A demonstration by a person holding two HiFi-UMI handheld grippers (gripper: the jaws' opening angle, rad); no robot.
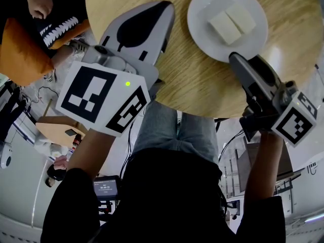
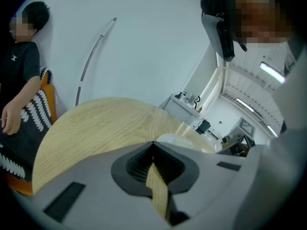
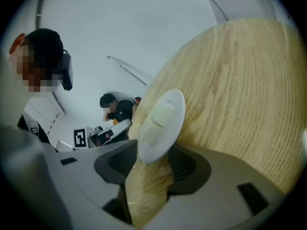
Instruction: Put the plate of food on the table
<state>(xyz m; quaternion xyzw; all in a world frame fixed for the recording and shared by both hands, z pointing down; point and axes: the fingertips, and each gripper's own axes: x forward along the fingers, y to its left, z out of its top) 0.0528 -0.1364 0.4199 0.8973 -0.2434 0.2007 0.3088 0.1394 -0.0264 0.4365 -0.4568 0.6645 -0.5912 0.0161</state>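
Observation:
A white plate [image 1: 202, 19] with two pale blocks of food [image 1: 233, 22] lies flat on the round wooden table [image 1: 202, 85], toward its right side. My right gripper [image 1: 234, 58] sits at the plate's near rim. In the right gripper view its jaws stand apart, with the plate's edge [image 3: 149, 150] and the food [image 3: 160, 116] just ahead of them and the pads not pressing on it. My left gripper [image 1: 167, 6] hovers over the table's left part, tips together and holding nothing. From the left gripper view [image 2: 153, 145] a sliver of the plate [image 2: 175, 139] shows beyond the jaws.
A person [image 1: 30, 14] sits by an orange chair [image 1: 20, 49] at the table's left; the same person [image 2: 19, 104] appears in the left gripper view. The table's near edge curves just above my knees. Cables and small equipment lie on the floor [image 1: 45, 105] to the left.

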